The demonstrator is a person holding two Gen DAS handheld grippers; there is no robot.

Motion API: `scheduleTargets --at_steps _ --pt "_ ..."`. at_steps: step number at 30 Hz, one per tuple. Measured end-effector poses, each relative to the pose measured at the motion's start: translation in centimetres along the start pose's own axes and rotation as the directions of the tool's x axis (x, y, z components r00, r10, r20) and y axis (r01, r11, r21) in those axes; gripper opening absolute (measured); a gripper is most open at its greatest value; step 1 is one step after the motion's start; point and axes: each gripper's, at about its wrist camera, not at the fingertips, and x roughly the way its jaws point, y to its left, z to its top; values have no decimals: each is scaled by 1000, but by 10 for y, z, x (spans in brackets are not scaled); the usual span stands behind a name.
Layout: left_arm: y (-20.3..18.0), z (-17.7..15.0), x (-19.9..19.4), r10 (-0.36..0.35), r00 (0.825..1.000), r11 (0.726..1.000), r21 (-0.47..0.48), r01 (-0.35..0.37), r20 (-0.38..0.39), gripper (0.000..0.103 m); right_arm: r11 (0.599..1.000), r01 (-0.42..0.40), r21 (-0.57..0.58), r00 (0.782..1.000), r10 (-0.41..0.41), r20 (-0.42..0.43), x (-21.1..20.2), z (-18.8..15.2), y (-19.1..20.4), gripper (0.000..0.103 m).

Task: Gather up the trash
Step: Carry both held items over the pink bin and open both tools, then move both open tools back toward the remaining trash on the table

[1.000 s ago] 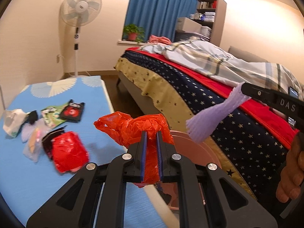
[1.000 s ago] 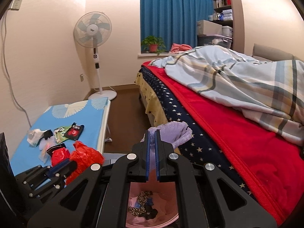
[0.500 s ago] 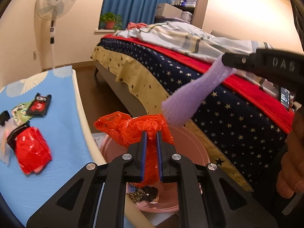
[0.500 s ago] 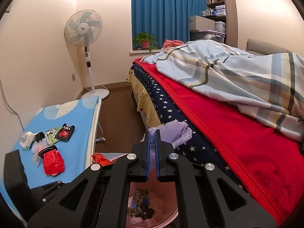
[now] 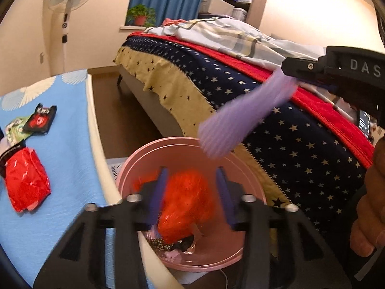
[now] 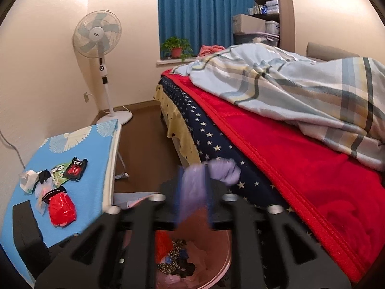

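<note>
Two pieces of trash hang over the pink bin [image 5: 134, 166] at the lower centre of both views. In the left wrist view the left gripper [image 5: 190, 197] has its fingers spread apart, and the red plastic bag [image 5: 185, 202] sits loose between them, blurred, right above the bin's mouth; I judge it is being let go. In the right wrist view the right gripper [image 6: 193, 190] shows its fingers a little apart too, with the purple foam sleeve [image 6: 192, 183] between them; motion blur hides whether they still pinch it, so I cannot tell. The sleeve's lower end hangs at the bin's far rim in the left view.

Both items look very light and soft. The bag is thin, crinkly film that should crush flat and may cling to the pads, so a pinch on a bunched fold suits it. The foam sleeve is springy and limp, best held near one end so it dangles.

More trash waits on the blue table [image 5: 69, 130] at the left of the frame: a second red bag [image 5: 25, 180], a black wrapper [image 5: 41, 119] and smaller scraps [image 6: 36, 180] near its far edge.
</note>
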Motion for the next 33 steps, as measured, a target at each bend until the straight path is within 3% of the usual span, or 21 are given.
scheduleTargets --at_steps 1,2,19,27,33 --pt "3 0 0 5 1000 1000 -10 -5 -6 43 1000 3 6 1000 -4 2 0 0 0 45" --pt "4 0 0 11 1000 1000 -12 -11 -8 43 1000 5 9 1000 -5 5 -1 0 -1 46" --pt "36 0 -45 123 991 992 -41 -121 48 43 999 -46 24 998 45 36 -16 -3 3 47" --pt "56 -4 -74 180 980 982 -73 -174 80 43 991 -135 -3 989 135 61 -29 -6 25 46" --pt "82 -8 -96 249 963 962 -140 -234 105 43 978 -209 -10 976 209 62 -32 -9 45 43"
